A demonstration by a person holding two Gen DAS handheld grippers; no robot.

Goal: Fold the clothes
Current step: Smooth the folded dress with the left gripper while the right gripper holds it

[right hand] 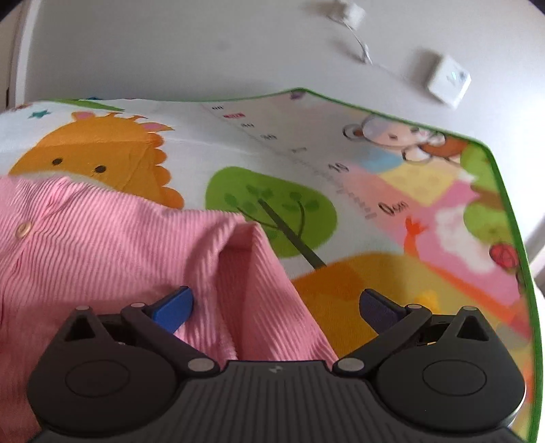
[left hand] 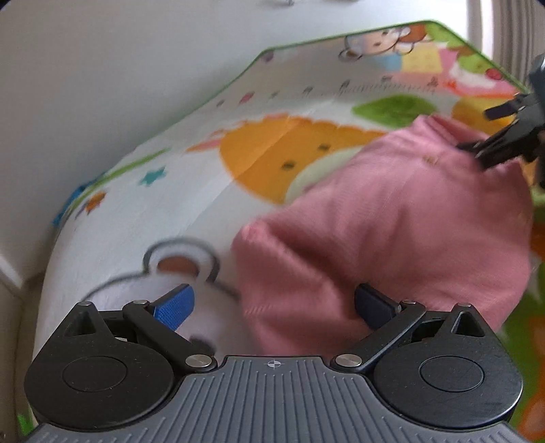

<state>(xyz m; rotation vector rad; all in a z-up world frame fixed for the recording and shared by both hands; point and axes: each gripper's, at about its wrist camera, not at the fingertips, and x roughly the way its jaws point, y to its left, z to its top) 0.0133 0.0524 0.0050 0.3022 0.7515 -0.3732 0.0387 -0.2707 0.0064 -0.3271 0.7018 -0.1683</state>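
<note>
A pink ribbed garment [left hand: 391,221] with buttons lies on a colourful cartoon play mat [left hand: 211,191]. My left gripper [left hand: 274,306] is open just above the garment's near-left edge, with cloth between its blue-padded fingers [left hand: 175,306]. In the right wrist view the garment [right hand: 112,245] shows a raised fold reaching in between my open right gripper [right hand: 276,308]. The right gripper also shows in the left wrist view [left hand: 504,136] at the garment's far right edge.
The mat [right hand: 340,191] has a green border and lies on a white surface [right hand: 204,51]. A white box [right hand: 449,80] with a cable lies past the mat's far edge. A radiator or slatted object [left hand: 504,30] stands at the far right.
</note>
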